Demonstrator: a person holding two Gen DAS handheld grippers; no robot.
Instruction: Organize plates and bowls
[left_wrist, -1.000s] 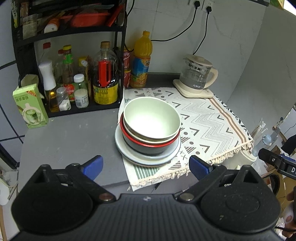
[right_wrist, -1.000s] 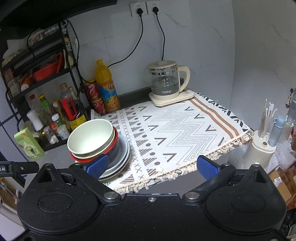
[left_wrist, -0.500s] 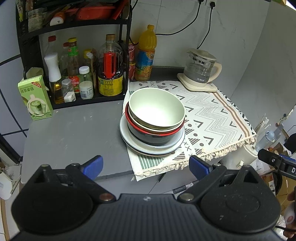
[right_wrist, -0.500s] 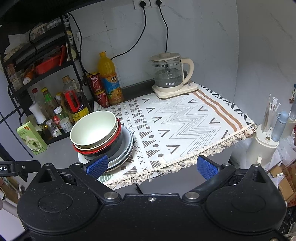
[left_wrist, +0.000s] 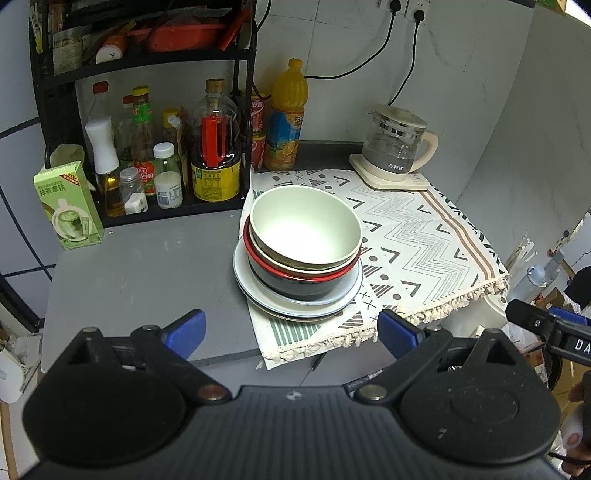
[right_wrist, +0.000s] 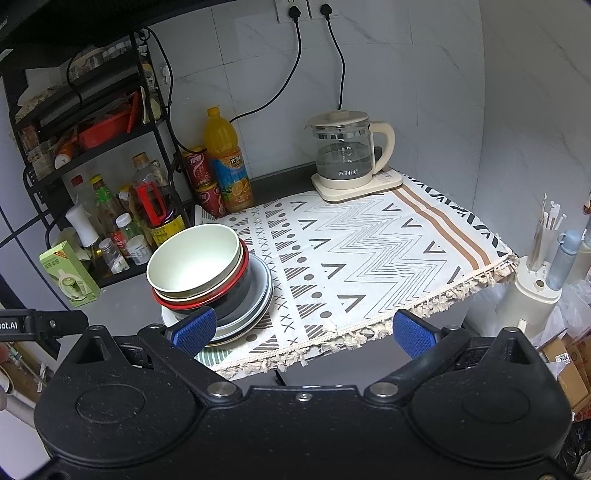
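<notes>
A stack of dishes stands at the left edge of the patterned cloth (left_wrist: 424, 236): a pale green bowl (left_wrist: 306, 229) on top, nested in a beige bowl and a red-rimmed black bowl (left_wrist: 295, 284), on grey-white plates (left_wrist: 255, 291). The stack also shows in the right wrist view, with the green bowl (right_wrist: 194, 260) and the plates (right_wrist: 258, 295). My left gripper (left_wrist: 291, 332) is open and empty, held back from the counter edge in front of the stack. My right gripper (right_wrist: 303, 330) is open and empty, to the stack's right and in front of the cloth's fringe.
A black rack (left_wrist: 147, 122) with sauce bottles stands at the back left, a green carton (left_wrist: 68, 205) beside it. An orange drink bottle (left_wrist: 286, 122) and red cans stand behind the stack. A glass kettle (right_wrist: 345, 155) sits at the cloth's far end. A utensil holder (right_wrist: 539, 273) stands beyond the counter's right edge.
Both grippers have drawn back and risen a little from the counter, so the stack looks farther away. Both stay open. The dishes have not moved.
</notes>
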